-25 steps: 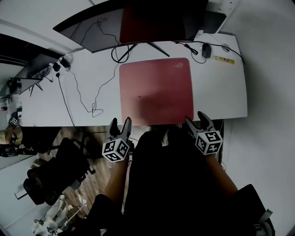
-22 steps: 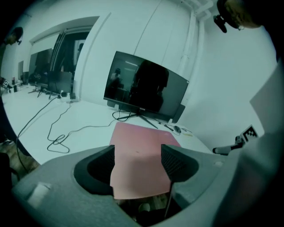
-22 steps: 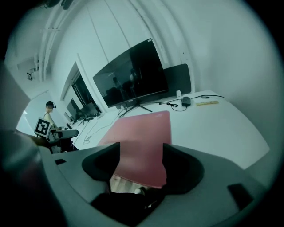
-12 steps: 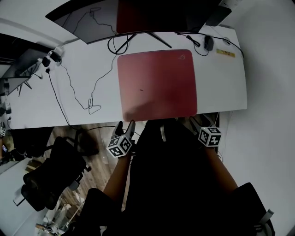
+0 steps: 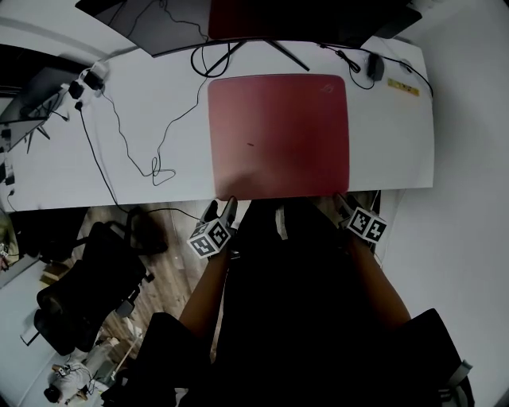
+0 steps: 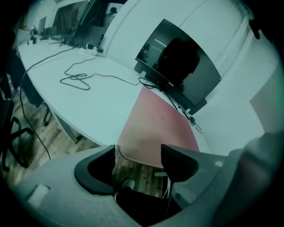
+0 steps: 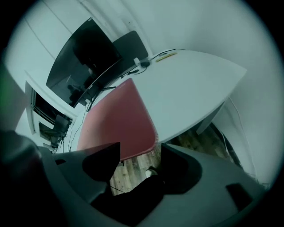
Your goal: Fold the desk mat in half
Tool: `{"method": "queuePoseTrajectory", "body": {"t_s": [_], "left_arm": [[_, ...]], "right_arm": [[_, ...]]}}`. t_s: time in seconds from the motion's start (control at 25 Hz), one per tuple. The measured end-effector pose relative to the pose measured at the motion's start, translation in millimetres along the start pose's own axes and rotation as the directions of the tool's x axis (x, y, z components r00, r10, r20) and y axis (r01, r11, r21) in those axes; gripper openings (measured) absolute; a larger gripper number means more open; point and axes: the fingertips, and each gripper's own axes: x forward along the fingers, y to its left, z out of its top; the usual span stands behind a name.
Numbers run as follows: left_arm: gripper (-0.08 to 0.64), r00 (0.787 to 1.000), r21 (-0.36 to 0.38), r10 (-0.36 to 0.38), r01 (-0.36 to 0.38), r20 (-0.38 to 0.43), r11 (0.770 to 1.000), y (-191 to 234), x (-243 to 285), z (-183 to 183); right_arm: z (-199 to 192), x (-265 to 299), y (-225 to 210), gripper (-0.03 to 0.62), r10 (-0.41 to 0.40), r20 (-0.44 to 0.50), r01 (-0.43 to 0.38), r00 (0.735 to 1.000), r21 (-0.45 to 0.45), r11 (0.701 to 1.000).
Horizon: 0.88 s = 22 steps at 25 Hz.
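The red desk mat [image 5: 278,135] lies flat on the white desk [image 5: 95,159], and its near edge reaches just past the desk's front edge. My left gripper [image 5: 221,210] is open at the mat's near left corner. In the left gripper view that corner [image 6: 133,153] shows in the gap between the jaws of the left gripper [image 6: 137,162], apart from both. My right gripper [image 5: 343,203] is open at the near right corner. In the right gripper view the stitched corner [image 7: 151,141] sits between the jaws of the right gripper [image 7: 140,162], untouched.
A dark monitor [image 5: 262,20] on a stand is behind the mat. A thin black cable [image 5: 151,171] loops over the desk's left part. A mouse [image 5: 375,67] and a yellow label [image 5: 404,87] lie at the back right. An office chair [image 5: 79,294] stands on the floor at left.
The head view has swung, so the desk and mat sit higher in the frame. Both grippers have stayed open at the mat's near corners, the left one shifting slightly right.
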Motion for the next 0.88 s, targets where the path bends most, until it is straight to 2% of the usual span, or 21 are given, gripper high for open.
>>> {"method": "queuePoseTrajectory", "body": {"t_s": [0.28,0.56,0.64,0.76,0.88], "left_arm": [[0.313,1.000,-0.197,0.019,-0.015,0.021,0.980,12.9,13.7,-4.1],[0.311,1.000,-0.229,0.021,-0.018,0.011,0.973,12.5,23.4,-4.6],[0.311,1.000,-0.235,0.030,-0.027,0.008,0.972,13.4,24.8,-6.1],[0.311,0.999,-0.254,0.040,-0.040,-0.006,0.966,16.8,27.3,-10.4],[0.271,0.999,-0.282,0.038,-0.039,-0.008,0.959,17.0,29.9,-12.2]], "right_arm": [[-5.1,15.0,-23.3,0.285,-0.009,0.014,0.006,1.000,0.182,0.983],[0.2,27.5,-16.9,0.281,0.040,0.018,-0.043,0.999,0.189,0.981],[1.4,29.8,-15.3,0.277,0.033,0.021,-0.036,0.999,0.185,0.982],[0.3,30.7,-20.5,0.207,0.000,0.015,-0.003,1.000,0.220,0.976],[0.2,31.1,-21.6,0.203,0.000,-0.012,0.003,1.000,0.226,0.974]]}}
